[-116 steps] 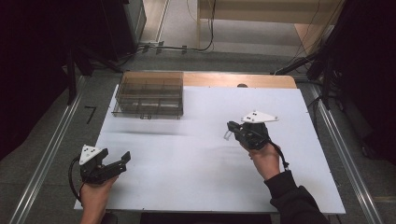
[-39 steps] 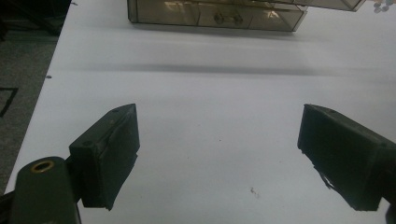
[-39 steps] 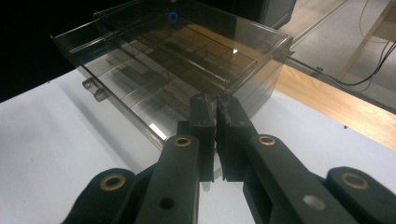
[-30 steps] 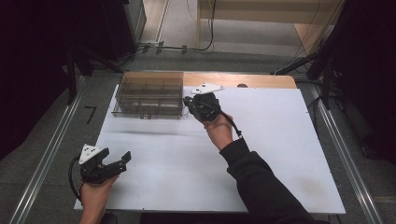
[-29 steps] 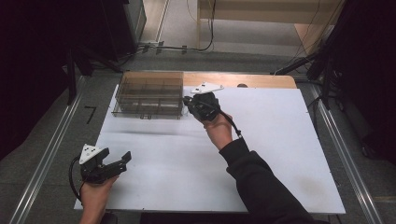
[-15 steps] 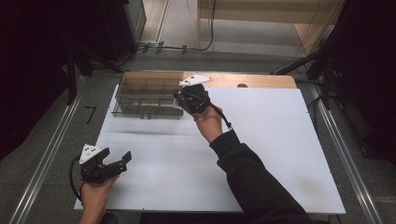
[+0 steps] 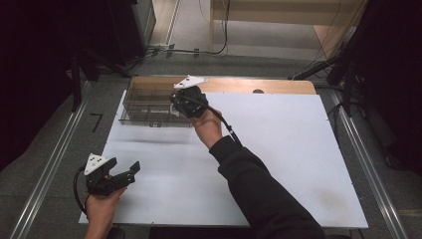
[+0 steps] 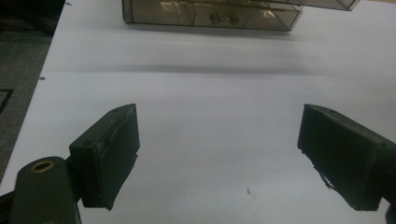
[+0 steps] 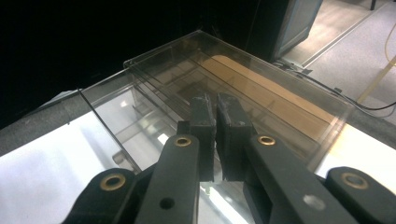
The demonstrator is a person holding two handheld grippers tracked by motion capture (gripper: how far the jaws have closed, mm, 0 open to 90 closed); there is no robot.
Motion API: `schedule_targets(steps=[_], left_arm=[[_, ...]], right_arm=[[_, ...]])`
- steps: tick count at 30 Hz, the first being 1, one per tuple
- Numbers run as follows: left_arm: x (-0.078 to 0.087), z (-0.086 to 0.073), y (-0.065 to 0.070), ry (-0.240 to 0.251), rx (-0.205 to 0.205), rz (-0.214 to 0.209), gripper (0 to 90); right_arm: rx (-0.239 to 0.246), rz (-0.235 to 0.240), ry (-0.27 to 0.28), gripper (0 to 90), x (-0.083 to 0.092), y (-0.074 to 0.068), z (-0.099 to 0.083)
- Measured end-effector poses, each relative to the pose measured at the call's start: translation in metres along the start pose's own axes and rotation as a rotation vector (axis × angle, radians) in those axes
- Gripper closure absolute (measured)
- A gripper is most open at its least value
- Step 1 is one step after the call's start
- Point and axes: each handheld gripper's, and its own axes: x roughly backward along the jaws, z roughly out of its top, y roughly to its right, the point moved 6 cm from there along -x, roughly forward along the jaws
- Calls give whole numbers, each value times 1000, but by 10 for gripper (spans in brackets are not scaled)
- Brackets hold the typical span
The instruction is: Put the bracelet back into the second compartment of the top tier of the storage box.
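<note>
Right gripper view: the right gripper (image 9: 215,107) is seen with its jaws pressed together, nothing held between them, poised over the top of a clear plastic drawer box (image 9: 154,79). From the high view, the right gripper (image 7: 180,103) is held above the box's right end (image 7: 144,99), which stands at the far left of the white table (image 7: 298,149). The left gripper (image 7: 127,172) is kept near the table's front left corner, its jaws spread wide and empty over bare tabletop, with the drawer fronts (image 8: 210,16) visible well ahead.
</note>
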Motion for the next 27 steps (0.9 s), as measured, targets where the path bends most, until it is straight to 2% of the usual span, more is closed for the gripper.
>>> schedule_targets(steps=[9, 18, 27], left_arm=[[1, 0, -1, -1, 4, 0, 132], [1, 0, -1, 0, 6, -2, 131], [1, 0, -1, 0, 6, -4, 132]], right_arm=[[0, 13, -13, 831, -19, -9, 5], [-5, 20, -47, 831, -35, -15, 0], [-21, 9, -94, 831, -50, -11, -9]])
